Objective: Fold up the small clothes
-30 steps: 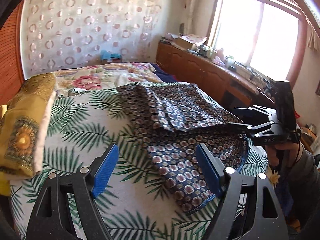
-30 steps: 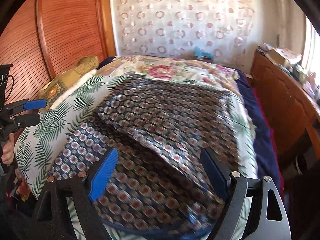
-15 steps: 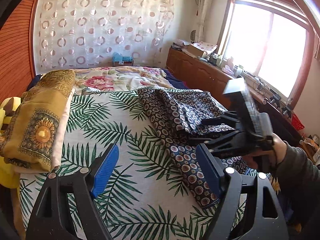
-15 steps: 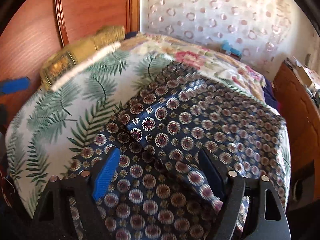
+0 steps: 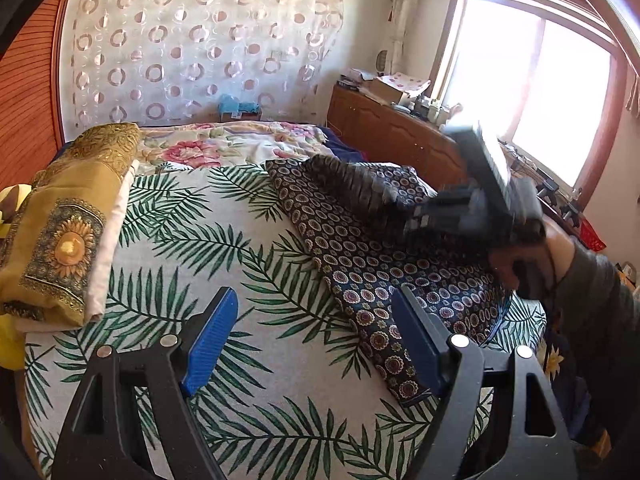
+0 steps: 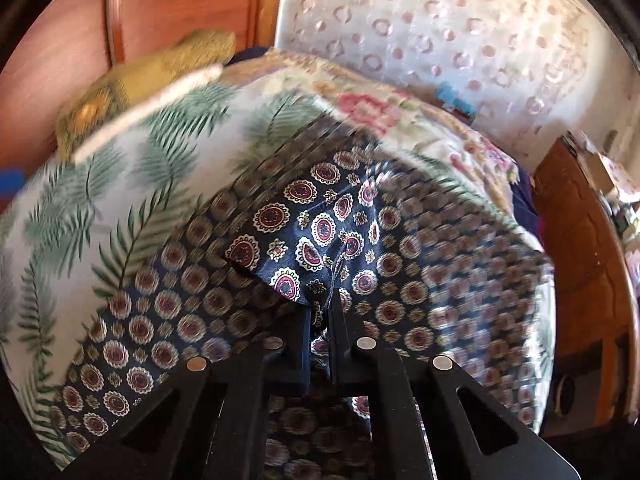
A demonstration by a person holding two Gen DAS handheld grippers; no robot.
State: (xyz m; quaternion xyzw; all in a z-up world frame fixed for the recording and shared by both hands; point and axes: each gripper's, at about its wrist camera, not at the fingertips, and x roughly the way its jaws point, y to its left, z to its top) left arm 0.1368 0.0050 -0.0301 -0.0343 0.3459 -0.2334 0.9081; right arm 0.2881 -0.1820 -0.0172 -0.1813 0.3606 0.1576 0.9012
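My right gripper (image 6: 320,316) is clamped on a fold of the navy patterned garment (image 6: 312,220); both fingers are pressed together with cloth pinched between them, and the held corner stands raised above the rest of the fabric. In the left wrist view the right gripper (image 5: 424,216) appears motion-blurred over the far side of the same garment (image 5: 360,264), with my right hand (image 5: 524,264) around its handle. The garment lies on the right half of the palm-leaf bedspread (image 5: 208,264), its near corner reaching down beside the right finger of my left gripper (image 5: 316,340). Left gripper: jaws spread wide, blue pads (image 5: 210,340) apart, nothing between them, hovering above the bedspread near its front edge. A folded yellow sunflower cloth (image 5: 68,224) sits at the left edge of the bed, well apart from the garment. Floral quilt (image 5: 224,148) lies at the far end of the bed. Right wrist view is heavily blurred away from the gripped fold.
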